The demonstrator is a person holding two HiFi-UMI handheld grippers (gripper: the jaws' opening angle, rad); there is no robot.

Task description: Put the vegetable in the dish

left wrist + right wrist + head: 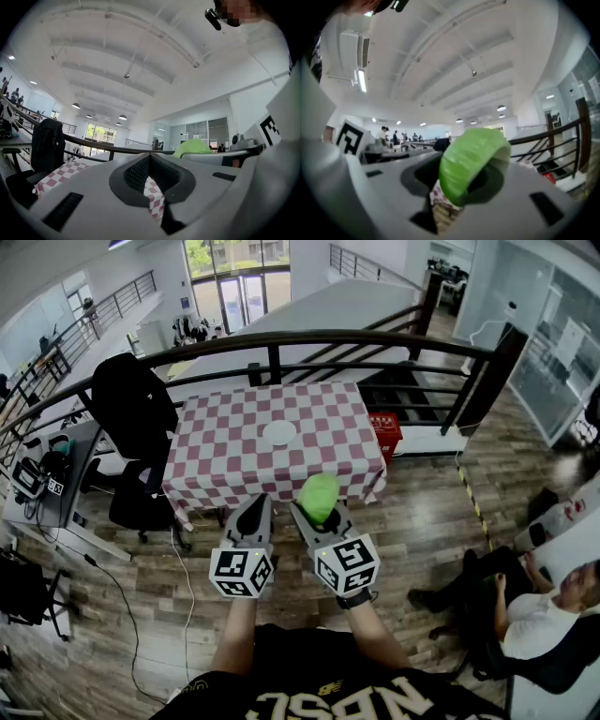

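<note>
- Your right gripper [461,185] has its 2 jaws clamped on the pale green, rounded, leafy vegetable [471,159]. The pads pinch its lower part, and most of it bulges up past the tips.
- Your left gripper [149,176] is clenched on nothing. Its dark ribbed pads meet, and only checked cloth shows through the small gap beneath them.
- In the head view, the 2 grippers sit side by side, close in front of your body.
- The vegetable is carried in the air, seemingly about level with the near edge of the table and well apart from the dish.
- Ahead lies the table under a red-and-white checked cloth [234,456]. The small round white dish [278,433] sits near the middle of it, and I can see nothing in it.
- A black office chair [136,413] stands at the table's left side, and a dark metal railing [281,338] runs behind it.
- Progress, as I judge it: the pick-up is done, since you have a firm hold on the vegetable.
- The delivery is not yet done. You have to carry the vegetable across the cloth to the dish, lower it over the rim and let the right jaws go.
- The left gripper has no part to play unless the dish needs steadying.
</note>
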